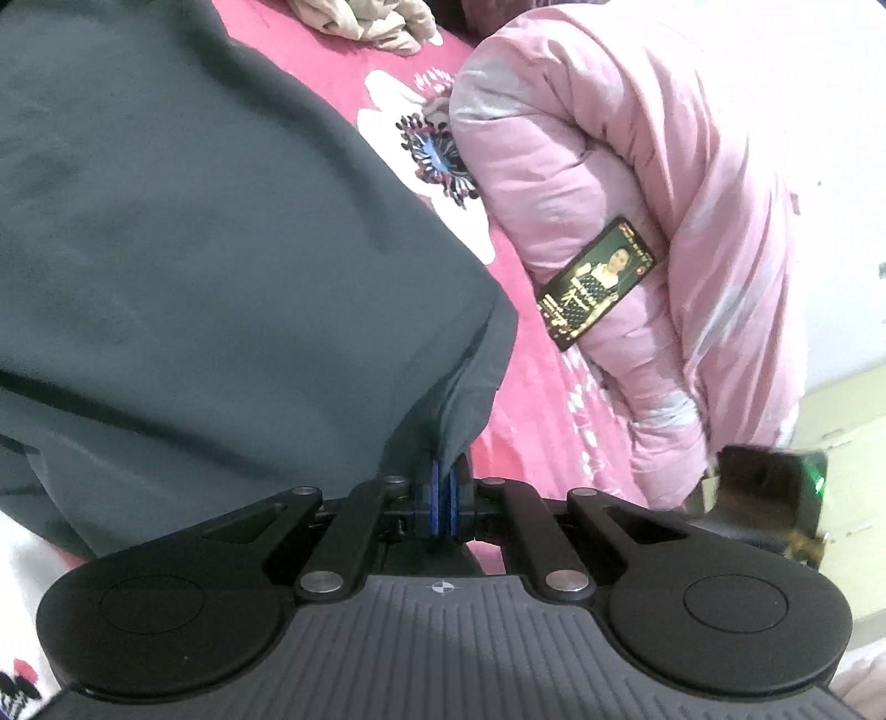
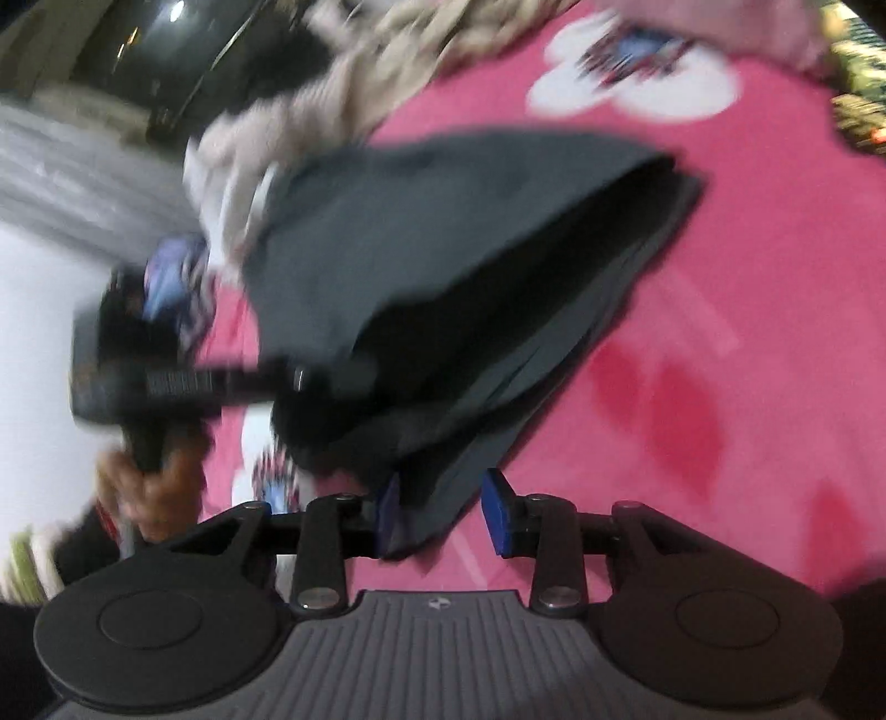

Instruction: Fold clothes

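A dark grey garment (image 1: 221, 249) fills the left of the left wrist view, lifted over a pink bed sheet (image 1: 531, 399). My left gripper (image 1: 443, 487) is shut on a bunched edge of it. In the blurred right wrist view the same garment (image 2: 443, 249) hangs folded above the sheet (image 2: 747, 332). Its lower corner drops between the blue pads (image 2: 496, 512) of my right gripper (image 2: 443, 501). Those jaws stand apart and do not press on the cloth. The left gripper (image 2: 166, 382) shows at the left, held by a hand (image 2: 155, 487).
A rolled pink quilt (image 1: 637, 194) lies on the right of the bed, with a lit phone (image 1: 598, 282) propped against it. Beige clothes (image 1: 376, 22) are piled at the far side of the bed. The sheet has a white flower print (image 1: 398, 127).
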A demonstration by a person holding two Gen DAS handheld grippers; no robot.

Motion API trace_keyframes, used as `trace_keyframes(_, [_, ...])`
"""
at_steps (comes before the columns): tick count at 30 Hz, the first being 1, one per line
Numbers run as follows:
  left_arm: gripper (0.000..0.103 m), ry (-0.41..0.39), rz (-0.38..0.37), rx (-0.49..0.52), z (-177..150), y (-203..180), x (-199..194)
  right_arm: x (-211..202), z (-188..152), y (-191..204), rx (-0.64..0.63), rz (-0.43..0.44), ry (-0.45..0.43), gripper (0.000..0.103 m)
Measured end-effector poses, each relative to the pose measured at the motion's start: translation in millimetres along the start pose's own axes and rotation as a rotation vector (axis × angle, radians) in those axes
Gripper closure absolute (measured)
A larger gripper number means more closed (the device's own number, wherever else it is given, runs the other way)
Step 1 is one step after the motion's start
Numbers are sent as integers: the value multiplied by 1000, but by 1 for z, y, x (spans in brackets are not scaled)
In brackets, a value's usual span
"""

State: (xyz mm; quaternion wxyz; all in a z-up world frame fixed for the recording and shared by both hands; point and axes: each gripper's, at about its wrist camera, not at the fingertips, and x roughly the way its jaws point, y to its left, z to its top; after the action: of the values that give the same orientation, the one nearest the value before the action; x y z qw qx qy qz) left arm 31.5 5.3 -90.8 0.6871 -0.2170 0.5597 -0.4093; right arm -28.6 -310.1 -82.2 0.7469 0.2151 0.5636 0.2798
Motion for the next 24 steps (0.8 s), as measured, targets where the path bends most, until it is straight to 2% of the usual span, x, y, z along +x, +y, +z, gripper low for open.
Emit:
trace_keyframes(6, [101,19,-15,3,-4,0,4,41,-11,55,-331,-81,39,68])
trace_keyframes(13, [101,27,-58,-22,0,2,2,66,-37,93,-678,5,163,69])
trace_keyframes(14, [101,28,-60,-23,0,2,2,63,-39,96,-705,6,151,69])
trace_keyframes(19, [101,41,-66,-11,-2,-2,3,57,-23,92,-624,-17,49,66])
trace_keyframes(21, [101,47,-63,-4,-4,-3,6,68,-24,92,-625,-31,85,66])
trace_keyframes(24, [101,57,-48,12,-10,-4,11,71,-40,97,-650,50,202,66])
